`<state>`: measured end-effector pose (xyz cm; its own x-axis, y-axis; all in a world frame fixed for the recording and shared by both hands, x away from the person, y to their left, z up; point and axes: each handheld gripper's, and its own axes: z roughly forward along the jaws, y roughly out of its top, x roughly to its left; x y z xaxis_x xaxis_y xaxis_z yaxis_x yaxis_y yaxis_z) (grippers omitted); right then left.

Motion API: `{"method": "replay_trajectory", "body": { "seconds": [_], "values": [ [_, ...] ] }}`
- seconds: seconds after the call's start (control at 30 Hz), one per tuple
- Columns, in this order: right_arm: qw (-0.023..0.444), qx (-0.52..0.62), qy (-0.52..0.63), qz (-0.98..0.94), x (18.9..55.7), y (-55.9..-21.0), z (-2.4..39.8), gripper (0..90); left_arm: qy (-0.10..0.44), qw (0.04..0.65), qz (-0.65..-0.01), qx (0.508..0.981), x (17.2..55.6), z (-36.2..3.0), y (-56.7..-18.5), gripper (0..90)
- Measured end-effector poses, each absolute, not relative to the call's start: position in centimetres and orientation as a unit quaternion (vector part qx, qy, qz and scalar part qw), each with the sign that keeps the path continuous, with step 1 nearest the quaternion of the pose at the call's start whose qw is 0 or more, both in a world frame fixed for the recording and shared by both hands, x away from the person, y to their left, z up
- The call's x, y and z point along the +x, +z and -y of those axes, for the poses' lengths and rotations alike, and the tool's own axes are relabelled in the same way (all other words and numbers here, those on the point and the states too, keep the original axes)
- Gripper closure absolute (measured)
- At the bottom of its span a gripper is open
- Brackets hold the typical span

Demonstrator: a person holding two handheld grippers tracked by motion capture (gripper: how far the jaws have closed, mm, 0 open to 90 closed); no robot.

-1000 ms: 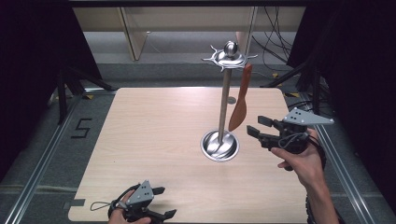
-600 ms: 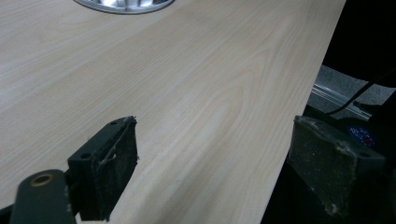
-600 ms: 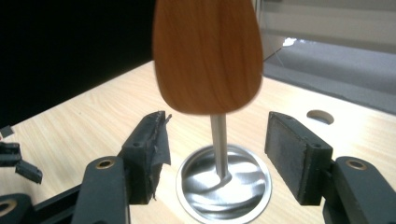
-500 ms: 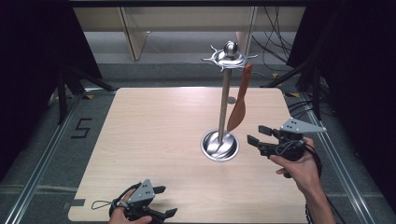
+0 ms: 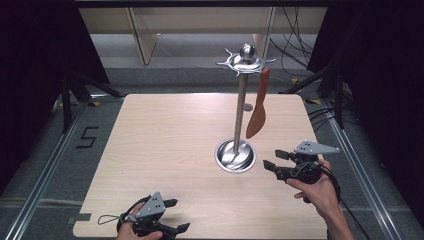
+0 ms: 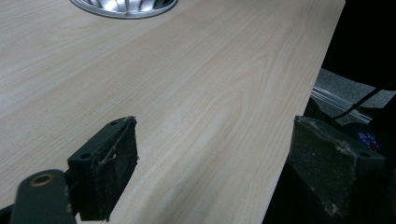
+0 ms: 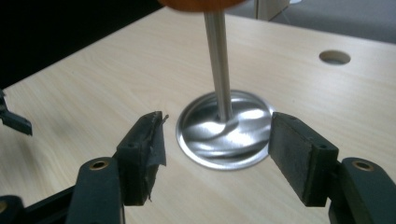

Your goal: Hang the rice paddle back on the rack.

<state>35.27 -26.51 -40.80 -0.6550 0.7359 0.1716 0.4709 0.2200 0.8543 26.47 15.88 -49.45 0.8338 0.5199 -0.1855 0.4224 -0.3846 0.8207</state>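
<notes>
A shiny metal stand point(image 5: 240, 107) rises from a round base point(image 5: 235, 156) at the table's middle right, with a ring of hooks at its top. An orange-brown spatula point(image 5: 257, 117) hangs from one hook on the right side, free of both grippers. My right gripper point(image 5: 273, 159) hovers low just right of the base, pointing left at it. Its jaws have just been opening and hold nothing; in the right gripper view point(image 7: 217, 149) they frame the base point(image 7: 224, 133). My left gripper point(image 5: 179, 215) rests open at the table's front edge, jaws point(image 6: 212, 158) wide apart over bare wood.
The light wooden table point(image 5: 170, 135) has a small round hole point(image 5: 247, 106) behind the stand. Dark floor, metal rails and cables surround the table. The stand's base point(image 6: 123, 4) lies far ahead of the left gripper.
My right gripper has sunk from beside the spatula's blade to just above the table near the stand's base. The left gripper has stayed put.
</notes>
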Motion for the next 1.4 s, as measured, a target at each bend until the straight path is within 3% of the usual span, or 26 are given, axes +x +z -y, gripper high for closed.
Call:
{"method": "replay_trajectory", "body": {
  "seconds": [1.13,1.33,1.4],
  "values": [
    [0.089,0.406,0.464,-0.782,33.1,-44.2,26.6,32.2,0.067,0.484,-0.277,0.827,26.2,-15.9,-49.2,14.8],
    [0.104,0.393,0.468,-0.785,32.9,-44.4,26.8,31.7,0.069,0.488,-0.269,0.828,26.4,-16.0,-49.2,14.8],
    [0.086,0.407,0.463,-0.783,32.7,-44.4,26.6,31.3,0.07,0.487,-0.268,0.829,26.3,-16.0,-49.2,14.8]
  ]
}}
